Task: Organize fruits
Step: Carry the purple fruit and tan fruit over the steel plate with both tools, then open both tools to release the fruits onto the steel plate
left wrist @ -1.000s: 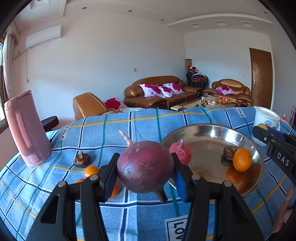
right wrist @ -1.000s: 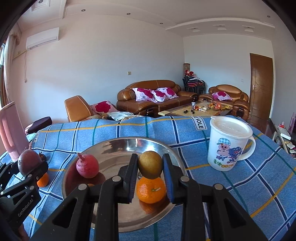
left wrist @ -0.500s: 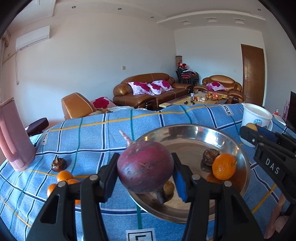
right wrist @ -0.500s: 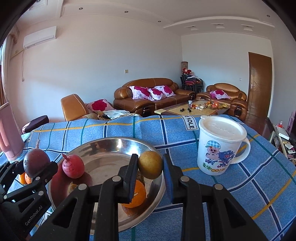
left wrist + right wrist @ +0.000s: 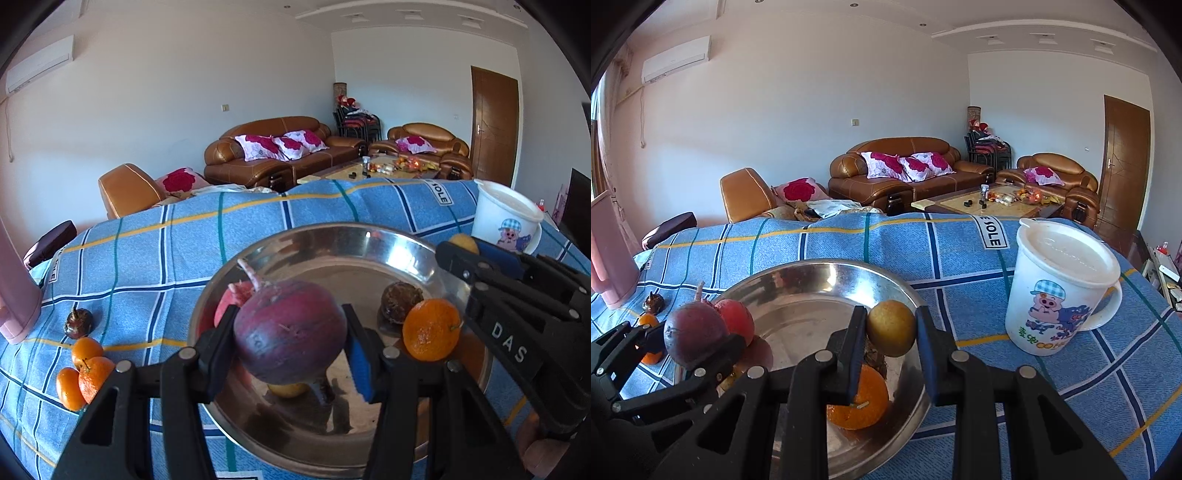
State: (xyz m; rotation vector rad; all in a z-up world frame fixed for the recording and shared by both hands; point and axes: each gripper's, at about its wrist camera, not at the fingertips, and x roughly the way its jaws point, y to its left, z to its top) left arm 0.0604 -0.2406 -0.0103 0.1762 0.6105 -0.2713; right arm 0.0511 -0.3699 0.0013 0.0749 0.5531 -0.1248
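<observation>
Our left gripper point(image 5: 290, 338) clamps a dark purple fruit point(image 5: 290, 330) above the steel bowl point(image 5: 332, 240); our right gripper point(image 5: 891, 332) pinches a small yellow-brown fruit point(image 5: 892, 328) over the bowl's right rim. Inside the bowl lie an orange point(image 5: 431, 334), a brown fruit point(image 5: 400, 302) and a pink one point(image 5: 735, 319). Farther left on the blue checked cloth point(image 5: 147, 251), three oranges point(image 5: 83, 373) cluster. At far right stands a lidded cartoon mug point(image 5: 1062, 291).

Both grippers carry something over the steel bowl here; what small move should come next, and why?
Probably lower the left gripper slightly and open it: its purple fruit already hangs over the steel bowl, clear of the orange. The right gripper, clamping the yellow-brown fruit above the rim, could follow.
</observation>
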